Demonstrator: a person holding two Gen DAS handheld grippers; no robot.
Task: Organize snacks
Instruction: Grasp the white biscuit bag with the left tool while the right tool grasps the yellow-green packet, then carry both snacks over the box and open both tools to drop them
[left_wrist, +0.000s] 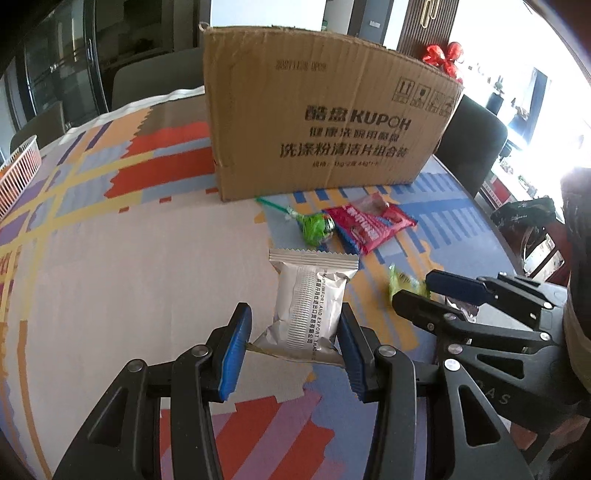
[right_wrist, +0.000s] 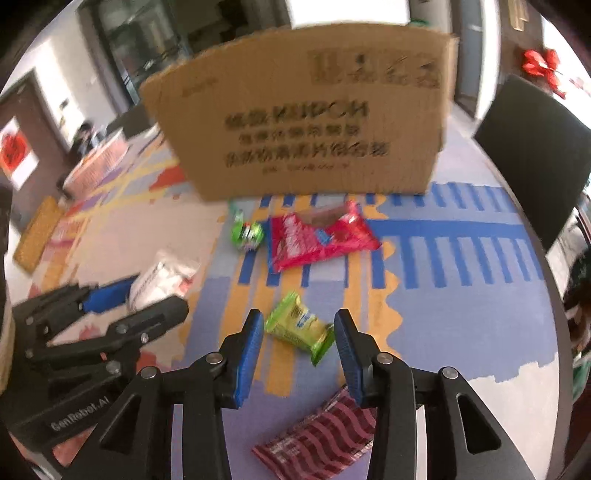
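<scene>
Evidently little is sorted yet: five snacks lie loose on the patterned tablecloth in front of the cardboard box, whose inside is hidden. Nearest left, the silver foil packet, crimped and puffy, sits clamped between the left gripper pads. The right gripper straddles the small green wrapped snack, fingers apart, not pressing. Farther off lie a green lollipop and red packet; a maroon wavy-striped packet lies nearest.

The cardboard box blocks the top centre. Bare tablecloth at left lies open. Snack packets crowd the centre right.
</scene>
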